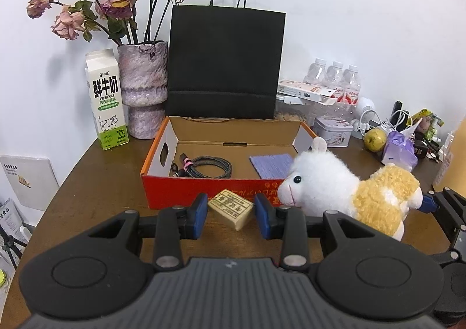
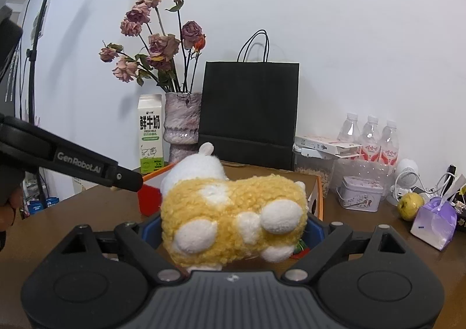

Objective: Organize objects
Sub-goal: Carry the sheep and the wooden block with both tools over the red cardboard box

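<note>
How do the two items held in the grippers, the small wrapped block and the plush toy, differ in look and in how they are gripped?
The wrapped block is small, hard-edged, tan with printed text; the plush toy is bulky, fluffy, yellow and white. The left gripper holds the block with jaws nearly closed; the right gripper holds the toy's body with jaws wide. Both are held near the red box.

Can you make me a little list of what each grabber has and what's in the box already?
left gripper: shut on the small tan block
right gripper: shut on the plush sheep
red box: open, on the brown table
inside box: coiled cable, purple pad
behind box: black paper bag, upright
</note>
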### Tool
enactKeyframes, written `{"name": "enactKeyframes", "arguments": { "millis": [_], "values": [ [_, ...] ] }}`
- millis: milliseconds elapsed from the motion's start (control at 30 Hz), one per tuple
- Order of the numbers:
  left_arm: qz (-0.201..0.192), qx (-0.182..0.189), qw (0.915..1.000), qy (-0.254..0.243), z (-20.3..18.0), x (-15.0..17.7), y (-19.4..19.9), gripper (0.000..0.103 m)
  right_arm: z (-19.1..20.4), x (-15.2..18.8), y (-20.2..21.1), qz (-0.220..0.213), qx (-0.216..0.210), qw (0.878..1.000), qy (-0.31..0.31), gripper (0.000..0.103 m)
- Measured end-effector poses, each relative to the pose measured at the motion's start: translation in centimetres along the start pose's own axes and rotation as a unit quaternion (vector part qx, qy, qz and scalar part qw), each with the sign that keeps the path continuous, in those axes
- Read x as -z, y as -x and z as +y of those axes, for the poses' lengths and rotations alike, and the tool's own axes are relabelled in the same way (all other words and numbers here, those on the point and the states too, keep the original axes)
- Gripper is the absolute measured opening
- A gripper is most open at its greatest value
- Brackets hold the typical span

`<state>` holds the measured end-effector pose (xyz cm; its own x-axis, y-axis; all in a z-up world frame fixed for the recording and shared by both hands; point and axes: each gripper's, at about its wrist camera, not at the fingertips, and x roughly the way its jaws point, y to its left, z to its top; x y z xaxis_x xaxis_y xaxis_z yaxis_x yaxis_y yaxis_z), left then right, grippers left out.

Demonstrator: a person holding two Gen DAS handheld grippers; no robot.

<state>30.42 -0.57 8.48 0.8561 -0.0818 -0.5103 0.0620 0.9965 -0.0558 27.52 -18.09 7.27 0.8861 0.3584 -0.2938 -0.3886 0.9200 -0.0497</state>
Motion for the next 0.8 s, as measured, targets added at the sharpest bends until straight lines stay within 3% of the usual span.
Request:
{"name": "enactKeyframes", "arguments": {
  "millis": [800],
  "values": [
    [0.017,-0.039,0.999,0.012,0.0,-5.5,-8.2,0.036,-1.6,-4.0,-8.9,0.004,0.027,1.0,0.01,0.09]
  ]
}}
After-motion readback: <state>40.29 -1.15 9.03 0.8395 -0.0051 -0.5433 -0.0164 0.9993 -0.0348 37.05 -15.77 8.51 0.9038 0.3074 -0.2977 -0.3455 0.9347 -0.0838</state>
